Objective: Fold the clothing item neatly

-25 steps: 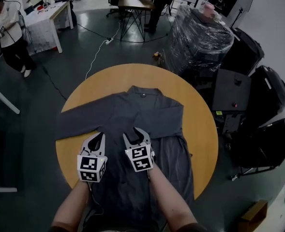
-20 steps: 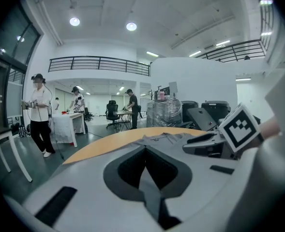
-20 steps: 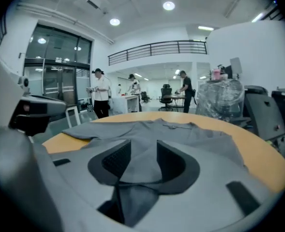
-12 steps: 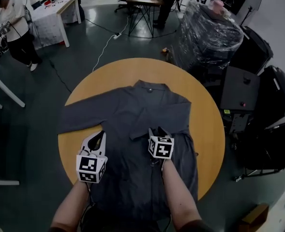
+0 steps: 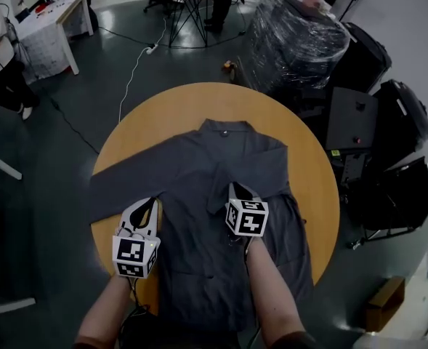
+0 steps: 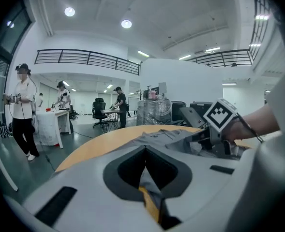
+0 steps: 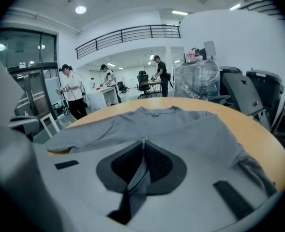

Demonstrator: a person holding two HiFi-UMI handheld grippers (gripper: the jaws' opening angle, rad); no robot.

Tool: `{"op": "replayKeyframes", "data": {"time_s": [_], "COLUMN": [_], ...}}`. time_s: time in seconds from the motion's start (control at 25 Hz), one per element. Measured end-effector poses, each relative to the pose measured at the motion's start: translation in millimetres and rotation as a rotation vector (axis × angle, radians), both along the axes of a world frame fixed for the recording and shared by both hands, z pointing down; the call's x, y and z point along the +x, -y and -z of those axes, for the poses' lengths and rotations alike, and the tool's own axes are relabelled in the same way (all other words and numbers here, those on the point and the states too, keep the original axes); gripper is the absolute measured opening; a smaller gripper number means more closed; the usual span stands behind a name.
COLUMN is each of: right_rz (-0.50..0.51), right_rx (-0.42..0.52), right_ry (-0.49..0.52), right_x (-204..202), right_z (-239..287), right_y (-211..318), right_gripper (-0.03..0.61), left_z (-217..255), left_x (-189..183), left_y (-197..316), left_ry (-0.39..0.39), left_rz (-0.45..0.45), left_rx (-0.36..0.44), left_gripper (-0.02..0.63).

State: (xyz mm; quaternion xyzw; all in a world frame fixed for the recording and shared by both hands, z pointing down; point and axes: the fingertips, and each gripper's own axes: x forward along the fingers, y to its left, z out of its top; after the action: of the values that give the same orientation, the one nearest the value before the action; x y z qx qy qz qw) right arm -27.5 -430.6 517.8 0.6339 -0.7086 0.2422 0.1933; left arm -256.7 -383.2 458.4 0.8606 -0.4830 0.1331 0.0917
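Since both tools sit nearest us, we start there. The left tool (image 5: 150, 203) is pressed together on the side edge of the grey collared shirt (image 5: 221, 151), with cloth caught between its jaws. The right tool (image 5: 237, 188) has just been closing and now pinches cloth mid-front, about where the folded-in sleeve (image 5: 261, 169) ends. The shirt lies flat, collar away from us, on the round wooden bench (image 5: 301, 122), and its other sleeve (image 5: 115, 186) stretches out sideways. We judge one sleeve done and the second side due. That calls for lifting the pinched edge and carrying it across without dragging the layer beneath. Beyond stands a wrapped pallet (image 5: 297, 42).
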Motion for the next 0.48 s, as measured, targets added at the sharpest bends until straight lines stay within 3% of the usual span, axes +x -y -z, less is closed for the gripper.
{"op": "replayKeyframes", "data": {"time_s": [0.16,0.4,0.48], "right_rz": [0.022,0.137,0.2], "right_rx": [0.056,0.004,-0.017], "right_ry": [-0.043,-0.059,-0.062], "right_x": [-40.9,-124.0,-155.9], "right_z": [29.9,12.1,1.0], "right_y": [28.0,49.1,46.9], "right_gripper": [0.005,0.01,0.083], "left_z": [1.7,-1.4,-5.4], "left_x": [-18.8,-59.0,-74.2], "left_y": [16.0,26.1,27.3], "left_ry": [-0.005,-0.017,-0.024], "left_rz": [-0.034,-0.033,-0.022], "left_rx": [0.003,-0.009,-0.021], "left_gripper": [0.008,0.008,0.008]}}
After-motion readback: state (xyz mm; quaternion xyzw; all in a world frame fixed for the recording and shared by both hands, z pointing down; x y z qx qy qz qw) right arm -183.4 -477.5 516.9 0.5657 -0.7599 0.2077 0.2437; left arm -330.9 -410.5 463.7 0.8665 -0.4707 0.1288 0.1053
